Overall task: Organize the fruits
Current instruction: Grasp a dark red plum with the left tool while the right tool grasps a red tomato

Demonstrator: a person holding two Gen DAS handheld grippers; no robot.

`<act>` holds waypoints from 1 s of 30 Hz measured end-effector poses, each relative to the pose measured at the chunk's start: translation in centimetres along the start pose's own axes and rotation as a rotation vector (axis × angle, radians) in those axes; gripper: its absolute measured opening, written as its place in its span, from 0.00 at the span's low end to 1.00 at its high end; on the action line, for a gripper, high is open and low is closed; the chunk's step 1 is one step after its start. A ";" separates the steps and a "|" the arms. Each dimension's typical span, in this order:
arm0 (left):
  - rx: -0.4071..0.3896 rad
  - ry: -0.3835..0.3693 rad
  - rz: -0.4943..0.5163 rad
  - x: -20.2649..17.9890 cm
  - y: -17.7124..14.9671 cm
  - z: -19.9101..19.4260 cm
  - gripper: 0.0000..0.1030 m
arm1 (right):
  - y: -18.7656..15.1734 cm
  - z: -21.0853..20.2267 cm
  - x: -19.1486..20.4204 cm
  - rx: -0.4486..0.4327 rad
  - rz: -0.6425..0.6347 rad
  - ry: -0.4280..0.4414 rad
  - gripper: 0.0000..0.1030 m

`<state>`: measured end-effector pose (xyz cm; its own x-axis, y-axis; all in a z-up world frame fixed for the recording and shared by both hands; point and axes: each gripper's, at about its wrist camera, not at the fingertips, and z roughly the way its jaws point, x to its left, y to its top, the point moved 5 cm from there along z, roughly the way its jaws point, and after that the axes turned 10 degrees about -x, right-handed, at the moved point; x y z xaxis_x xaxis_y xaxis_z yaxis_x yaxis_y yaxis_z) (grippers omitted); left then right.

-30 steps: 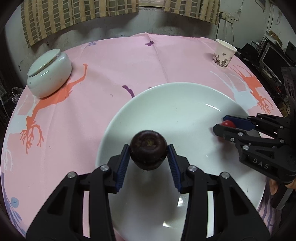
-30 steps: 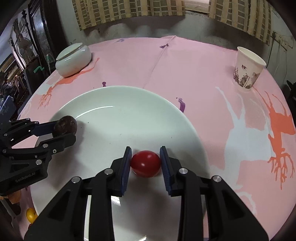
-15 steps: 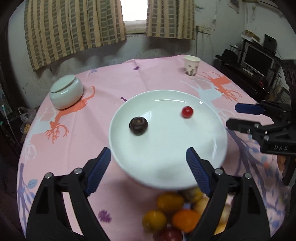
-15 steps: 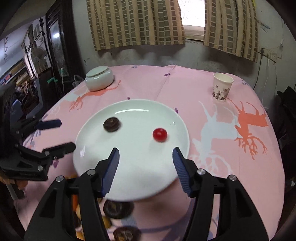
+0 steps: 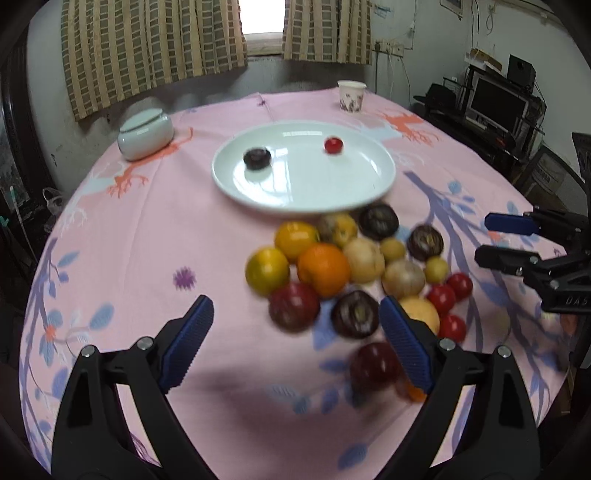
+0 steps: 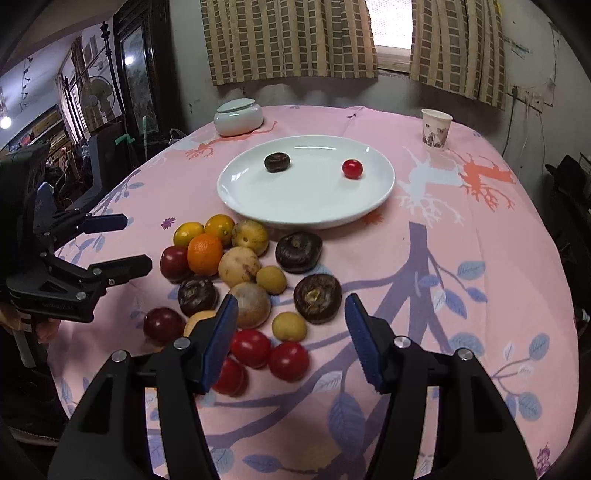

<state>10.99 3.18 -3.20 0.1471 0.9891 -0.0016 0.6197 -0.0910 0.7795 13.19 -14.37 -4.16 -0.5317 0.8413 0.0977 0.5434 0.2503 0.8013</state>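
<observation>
Pink cloth bears the plate [image 6: 376, 201]; my left gripper [image 5: 297, 341] and right gripper [image 6: 290, 338] hang released, probably choosing from the fruit pile [image 6: 240, 266].

Bright window [image 6: 391, 22] w/ checked curtains [image 6: 288, 37], grey wall [image 6: 332, 92], monitor [image 5: 498, 101] on desk

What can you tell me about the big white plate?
The white plate is round, shallow and glossy, like glazed ceramic, lying flat on the pink tablecloth. A dark brown fruit and a small red fruit sit on it, apart. The fruit pile lies just beside its near rim. Neither claw touches it.
</observation>
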 end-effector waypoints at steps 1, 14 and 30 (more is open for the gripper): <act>0.013 -0.005 0.004 -0.3 -0.7 -0.1 0.90 | -0.4 -0.3 0.0 -0.003 0.003 -0.003 0.59; 0.069 -0.072 0.019 -1.9 -4.6 -0.5 0.90 | -2.2 -2.2 0.3 -0.027 0.064 0.077 0.66; 0.096 -0.158 0.061 -4.3 -5.0 1.3 0.50 | -2.6 -2.3 0.8 -0.035 0.084 0.095 0.93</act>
<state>8.30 -0.74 -7.90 0.3011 0.9517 -0.0606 0.6758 -0.1682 0.7176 9.86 -15.41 -4.82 -0.5458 0.8087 0.2195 0.5660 0.1627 0.8082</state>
